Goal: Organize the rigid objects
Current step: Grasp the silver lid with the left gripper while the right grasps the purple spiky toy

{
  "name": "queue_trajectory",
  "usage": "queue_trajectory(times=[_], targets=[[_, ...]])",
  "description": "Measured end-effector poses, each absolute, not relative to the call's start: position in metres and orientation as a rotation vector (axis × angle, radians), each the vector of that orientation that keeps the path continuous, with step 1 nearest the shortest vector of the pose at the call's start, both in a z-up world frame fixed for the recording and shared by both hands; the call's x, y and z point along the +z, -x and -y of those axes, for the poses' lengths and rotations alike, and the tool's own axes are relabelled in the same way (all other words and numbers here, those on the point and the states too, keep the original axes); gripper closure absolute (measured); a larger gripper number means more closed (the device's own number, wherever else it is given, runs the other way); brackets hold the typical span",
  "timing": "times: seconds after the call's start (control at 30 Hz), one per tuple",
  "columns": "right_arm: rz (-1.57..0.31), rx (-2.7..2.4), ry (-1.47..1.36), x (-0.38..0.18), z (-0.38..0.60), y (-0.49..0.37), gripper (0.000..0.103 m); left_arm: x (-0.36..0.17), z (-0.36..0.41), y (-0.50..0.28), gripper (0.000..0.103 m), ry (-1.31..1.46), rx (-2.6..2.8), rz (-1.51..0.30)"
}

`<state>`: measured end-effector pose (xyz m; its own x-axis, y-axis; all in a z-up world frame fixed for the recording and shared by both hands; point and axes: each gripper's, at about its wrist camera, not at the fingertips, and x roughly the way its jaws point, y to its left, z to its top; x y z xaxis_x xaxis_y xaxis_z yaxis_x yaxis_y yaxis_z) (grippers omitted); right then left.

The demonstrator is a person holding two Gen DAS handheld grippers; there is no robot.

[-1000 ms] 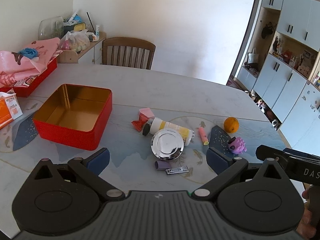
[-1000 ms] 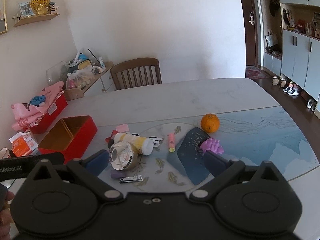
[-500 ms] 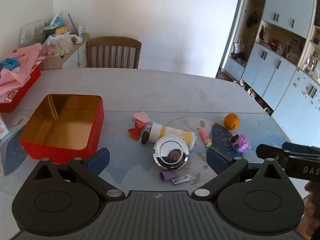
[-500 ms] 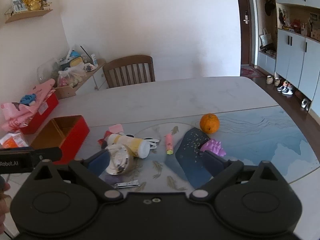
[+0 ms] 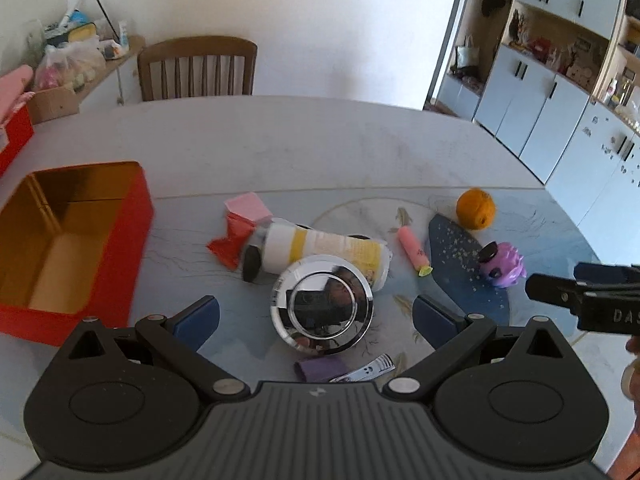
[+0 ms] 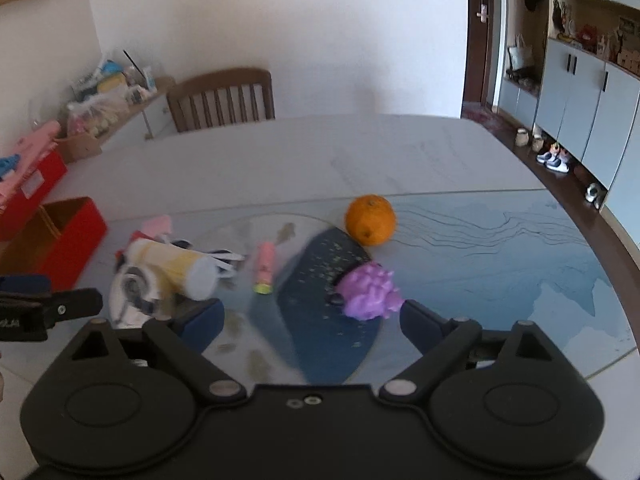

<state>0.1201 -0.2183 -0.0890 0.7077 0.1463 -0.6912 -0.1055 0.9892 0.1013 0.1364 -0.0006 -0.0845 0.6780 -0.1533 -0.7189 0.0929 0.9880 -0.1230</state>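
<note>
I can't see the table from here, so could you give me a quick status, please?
Left gripper open over the shiny round lid. Right gripper open, jaws just narrowing, nothing held, near the purple toy. Red tin empty. Bottle touches the lid.

The left gripper points forward and down, its two blue-padded fingers spread wide with nothing pressed between them. The right gripper tilts down the same way, its jaws wide apart though they have just been closing a little, and nothing is clamped between its pads. Each gripper shows at the edge of the other's view, side by side. A bit of a hand shows behind the right one.
</note>
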Motion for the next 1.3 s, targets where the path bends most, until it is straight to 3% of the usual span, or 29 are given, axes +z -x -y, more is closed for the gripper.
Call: queue_trajectory(times=[0.47, 0.63, 0.77, 0.83, 0.9, 1.3], targets=[[-0.879, 0.193, 0.016, -0.129, 0.24, -0.186, 0.013, -0.125, 0.026, -0.174, 0.0, 0.041, -0.085, -0.888], [-0.913, 0.222, 0.02, -0.139, 0.243, -0.198, 0.023, -0.128, 0.028, -0.179, 0.0, 0.024, -0.053, -0.895], [-0.928, 0.243, 0.039, -0.143, 0.242, -0.201, 0.031, -0.13, 0.028, -0.182, 0.01, 0.021, -0.047, -0.901], [-0.929, 0.247, 0.046, -0.143, 0.241, -0.203, 0.032, -0.131, 0.029, -0.183, 0.021, 0.024, -0.041, -0.909], [-0.924, 0.243, 0.061, -0.143, 0.241, -0.203, 0.039, -0.131, 0.03, -0.183, 0.025, 0.022, -0.031, -0.911], [-0.897, 0.297, 0.091, -0.133, 0.244, -0.194, 0.04, -0.121, 0.037, -0.177, 0.026, 0.003, 0.019, -0.897]])
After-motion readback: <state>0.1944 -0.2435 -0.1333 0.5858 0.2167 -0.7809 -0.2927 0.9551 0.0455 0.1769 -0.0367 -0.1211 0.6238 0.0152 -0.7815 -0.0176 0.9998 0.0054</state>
